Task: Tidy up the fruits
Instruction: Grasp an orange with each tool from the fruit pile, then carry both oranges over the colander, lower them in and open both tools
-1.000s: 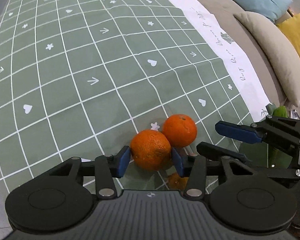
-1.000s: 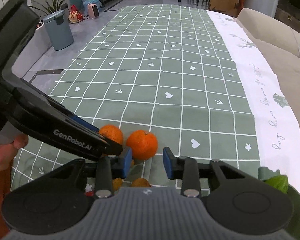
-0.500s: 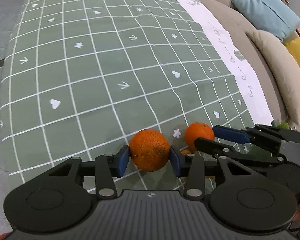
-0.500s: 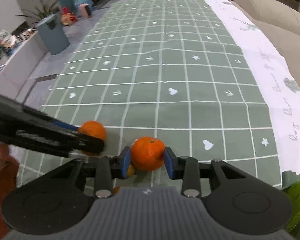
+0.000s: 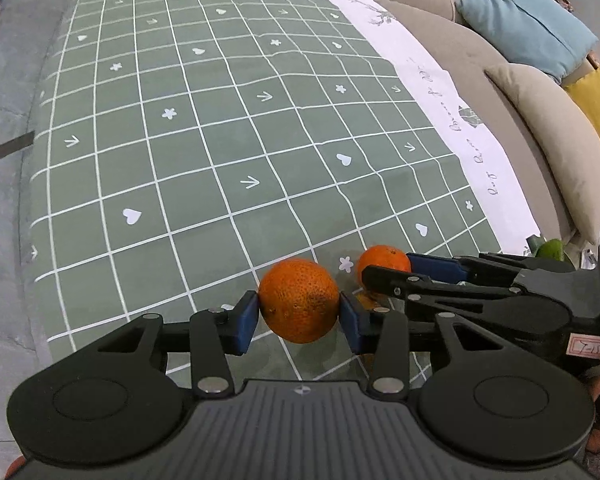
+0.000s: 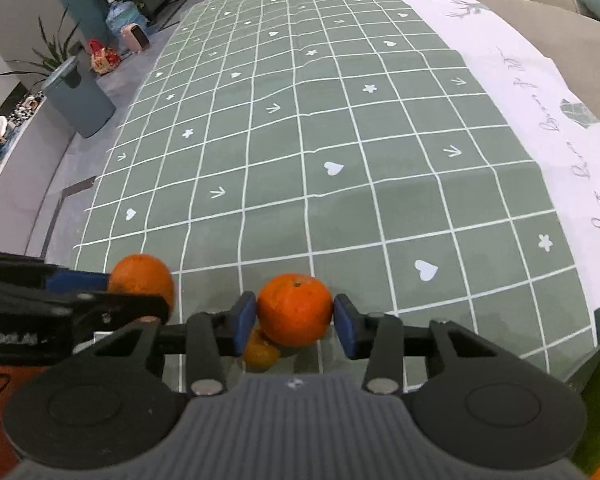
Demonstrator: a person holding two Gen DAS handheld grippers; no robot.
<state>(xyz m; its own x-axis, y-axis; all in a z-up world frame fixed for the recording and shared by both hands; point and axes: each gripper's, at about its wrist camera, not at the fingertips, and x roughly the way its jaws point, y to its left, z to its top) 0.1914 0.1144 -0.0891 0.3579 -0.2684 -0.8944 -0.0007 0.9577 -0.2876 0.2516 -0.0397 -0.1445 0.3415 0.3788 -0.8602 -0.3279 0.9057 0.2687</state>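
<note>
Two oranges in play over the green checked tablecloth [image 5: 204,168], one to each claw. The left gripper [image 5: 299,317] has its blue pads pressed to both sides of the bigger orange [image 5: 298,300], clamped across the widest part, and the fruit looks to be hanging just clear of the cloth. Just to the right of it, the right gripper [image 6: 295,321] straddles the smaller orange [image 6: 294,309], stem dimple up. Its jaws are opening at this moment; the left pad sits at the skin, the right pad seems a sliver off, though the fisheye bend makes that hard to call, so count it as not truly gripped.

Below that smaller orange, half hidden under the left pad of the right claw, a third orange [image 6: 260,350] lies on the cloth, darker and in shadow. Off to the right of the oranges, at the cloth's edge, something green [image 6: 598,396] pokes in, probably more fruit.

How will these handle? Light, round, firm with a little give in the peel. The pebbly skin offers the rubber pads decent bite, but a ball will roll out if pinched off-centre. Take it across the middle, as the left claw does, and squeeze only enough to dimple the peel, or it bruises.
</note>
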